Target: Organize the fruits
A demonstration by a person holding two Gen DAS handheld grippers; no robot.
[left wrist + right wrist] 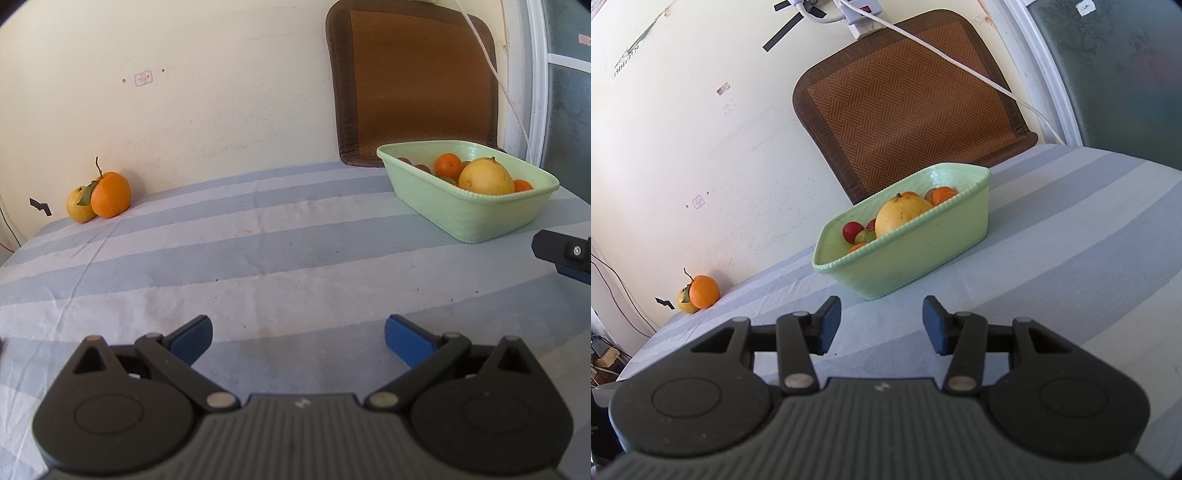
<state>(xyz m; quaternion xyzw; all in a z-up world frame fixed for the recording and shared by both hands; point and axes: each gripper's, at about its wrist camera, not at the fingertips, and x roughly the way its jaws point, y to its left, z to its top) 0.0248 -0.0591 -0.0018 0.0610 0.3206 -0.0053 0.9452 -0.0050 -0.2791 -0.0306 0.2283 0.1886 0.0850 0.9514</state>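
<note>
A pale green basket (469, 218) stands at the far right of the table and holds a large yellow fruit (485, 177), small oranges (447, 165) and red and green small fruits. In the right wrist view the basket (923, 254) is just ahead of my right gripper (881, 325), which is open and empty. An orange (110, 194) with a leaf and a yellow fruit (78, 205) sit together at the far left by the wall; the orange also shows in the right wrist view (704, 291). My left gripper (298, 338) is open and empty over the table's middle.
A striped blue-grey cloth (277, 266) covers the table. A brown woven mat (413, 74) leans on the wall behind the basket. A white cable (960, 62) crosses it. The right gripper's finger (563, 254) shows at the left wrist view's right edge.
</note>
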